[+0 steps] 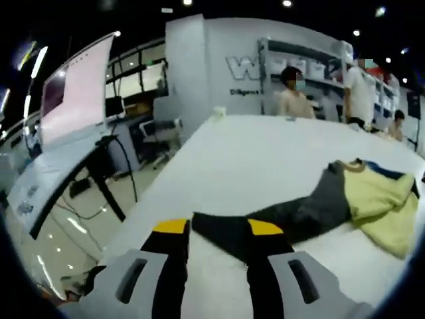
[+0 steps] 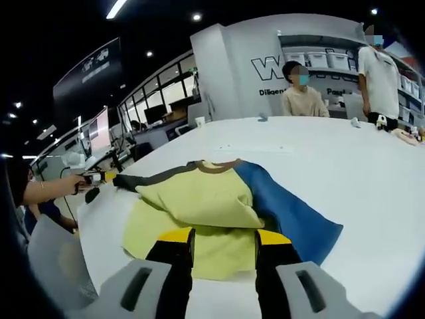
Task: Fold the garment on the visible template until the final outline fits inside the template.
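Observation:
A sweatshirt lies on the white table (image 2: 345, 159), with a yellow body (image 2: 199, 196), a blue sleeve (image 2: 292, 212), a dark grey sleeve (image 2: 149, 178) and a brown collar (image 2: 216, 166). One part of the yellow body is folded over the rest. My right gripper (image 2: 224, 240) is open at the near yellow hem, which lies between its jaws. My left gripper (image 1: 218, 227) is open, and the end of the grey sleeve (image 1: 292, 216) stretches out flat between its jaws. In the left gripper view the yellow body (image 1: 382, 199) is at the right. In the right gripper view a hand holds the left gripper (image 2: 89, 178) at the sleeve's end.
The table's left edge (image 1: 159, 193) drops to the floor, with a tilted desk and screen (image 1: 70, 113) beyond it. A cup (image 1: 217, 113) stands at the far end. Two people (image 2: 302, 93) are behind the table by the shelves (image 2: 332, 60). Small items (image 2: 405, 136) lie far right.

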Action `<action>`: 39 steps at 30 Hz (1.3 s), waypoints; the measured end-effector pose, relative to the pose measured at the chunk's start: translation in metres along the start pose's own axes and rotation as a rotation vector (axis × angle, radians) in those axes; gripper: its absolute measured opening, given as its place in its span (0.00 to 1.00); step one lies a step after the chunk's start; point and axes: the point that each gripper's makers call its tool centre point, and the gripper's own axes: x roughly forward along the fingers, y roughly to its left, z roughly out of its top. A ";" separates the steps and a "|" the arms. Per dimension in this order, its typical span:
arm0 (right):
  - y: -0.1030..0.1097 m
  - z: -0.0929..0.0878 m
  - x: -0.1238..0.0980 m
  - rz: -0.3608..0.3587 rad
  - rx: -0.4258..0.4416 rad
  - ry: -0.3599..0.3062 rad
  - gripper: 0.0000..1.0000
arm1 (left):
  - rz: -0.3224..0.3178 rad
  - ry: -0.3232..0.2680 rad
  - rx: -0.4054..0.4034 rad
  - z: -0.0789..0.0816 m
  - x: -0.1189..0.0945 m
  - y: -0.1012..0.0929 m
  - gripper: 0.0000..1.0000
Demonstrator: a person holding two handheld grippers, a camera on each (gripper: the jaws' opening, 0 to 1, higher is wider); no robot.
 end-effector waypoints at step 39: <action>0.005 -0.009 0.003 -0.003 -0.016 0.050 0.29 | -0.283 0.111 0.043 -0.024 0.067 -0.052 0.01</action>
